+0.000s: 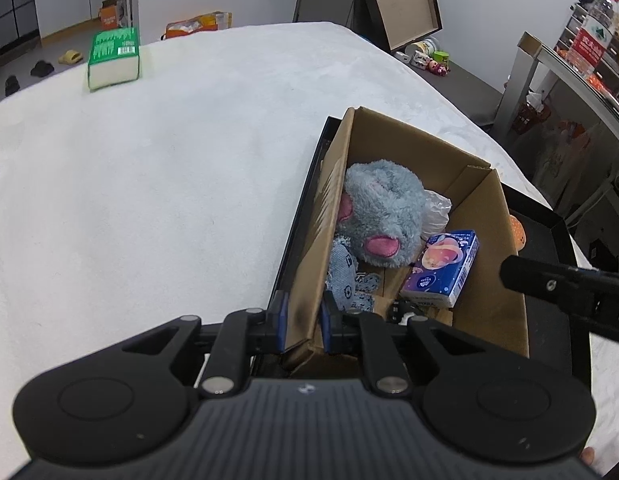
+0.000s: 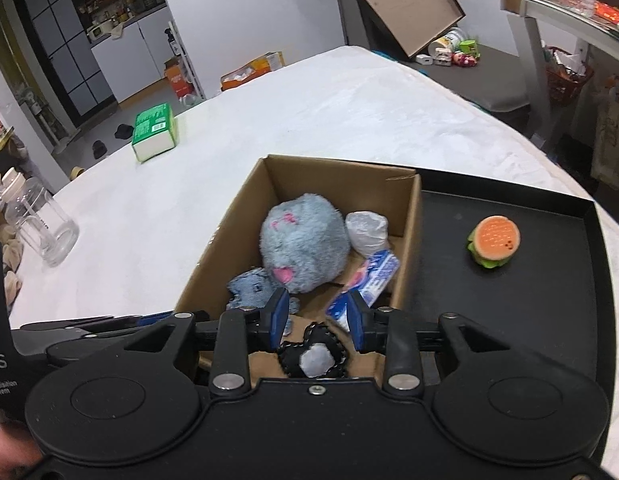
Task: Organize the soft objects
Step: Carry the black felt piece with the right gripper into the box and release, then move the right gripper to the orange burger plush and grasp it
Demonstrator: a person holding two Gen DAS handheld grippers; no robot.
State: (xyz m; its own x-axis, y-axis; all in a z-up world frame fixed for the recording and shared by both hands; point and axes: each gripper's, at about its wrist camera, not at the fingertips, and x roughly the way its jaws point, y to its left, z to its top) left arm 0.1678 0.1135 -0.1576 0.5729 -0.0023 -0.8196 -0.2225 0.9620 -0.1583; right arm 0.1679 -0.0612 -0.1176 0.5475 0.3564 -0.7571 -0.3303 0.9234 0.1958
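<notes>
An open cardboard box [image 2: 213,256] sits on a black tray [image 2: 509,320]. In it lie a grey plush mouse [image 2: 305,240] with pink ears, a denim-blue fabric toy [image 2: 249,288], a blue tissue pack [image 2: 375,276] and a crumpled white bag [image 2: 365,230]. My left gripper [image 1: 304,320] is shut on the box's left wall [image 1: 309,280], one blue pad on each side of the cardboard. My right gripper [image 2: 317,314] hangs over the box's near end, open. A small black soft toy with a white patch [image 2: 311,358] lies under it, clear of both pads.
A toy burger [image 2: 494,246] stands on the tray to the right of the box. A green tissue pack [image 2: 155,132] lies far back on the white cover [image 2: 309,120]. A clear plastic jar [image 2: 41,224] stands at the left edge. A shelf unit [image 1: 569,92] lies beyond the right side.
</notes>
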